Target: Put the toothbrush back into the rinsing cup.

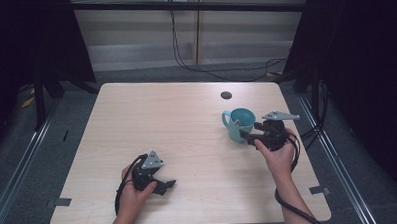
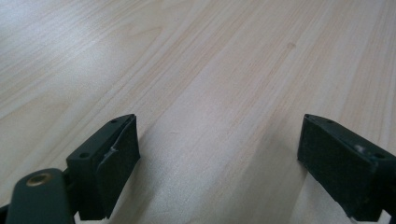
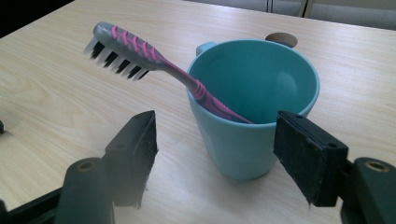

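Both tongs are open and hold nothing. One, the right gripper, sits with its jaws spread wide on either side of a teal mug without touching it, near the right side of the table. Inside the mug, a pink and grey toothbrush leans with its bristled head up over the rim. Across the table, the left gripper rests low near the front edge, jaws wide apart over bare wood.
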Available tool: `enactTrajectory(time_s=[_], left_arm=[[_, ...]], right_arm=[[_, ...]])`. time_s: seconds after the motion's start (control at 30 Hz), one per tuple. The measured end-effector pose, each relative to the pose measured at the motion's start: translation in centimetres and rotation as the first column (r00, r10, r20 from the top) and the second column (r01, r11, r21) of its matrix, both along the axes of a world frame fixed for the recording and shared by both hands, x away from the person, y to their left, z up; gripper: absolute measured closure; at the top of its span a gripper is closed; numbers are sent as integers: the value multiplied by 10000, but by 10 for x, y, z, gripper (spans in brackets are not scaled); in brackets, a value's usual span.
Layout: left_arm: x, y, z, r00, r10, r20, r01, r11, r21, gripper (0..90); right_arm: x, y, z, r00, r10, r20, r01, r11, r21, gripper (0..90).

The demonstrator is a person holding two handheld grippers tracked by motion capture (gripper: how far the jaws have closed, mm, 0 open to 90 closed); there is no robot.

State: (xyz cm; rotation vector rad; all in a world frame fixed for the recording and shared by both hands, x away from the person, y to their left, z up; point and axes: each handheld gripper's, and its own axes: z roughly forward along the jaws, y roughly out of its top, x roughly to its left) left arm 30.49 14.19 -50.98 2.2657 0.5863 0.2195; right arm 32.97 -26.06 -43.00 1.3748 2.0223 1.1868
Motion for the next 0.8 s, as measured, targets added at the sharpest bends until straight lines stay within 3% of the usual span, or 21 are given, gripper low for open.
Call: enactTrajectory(time_s=[0.37,0.8], left_arm=[[0,0,0,10000,0,-1,0,10000,-1,124],[0,0,0,10000,-1,0,1,10000,1,124]], right_arm=[[-7,3,0,9996,277,-97,-279,9995,-162,259],[-20,11,-15,9959,805,-409,-821,9960,-366,224]])
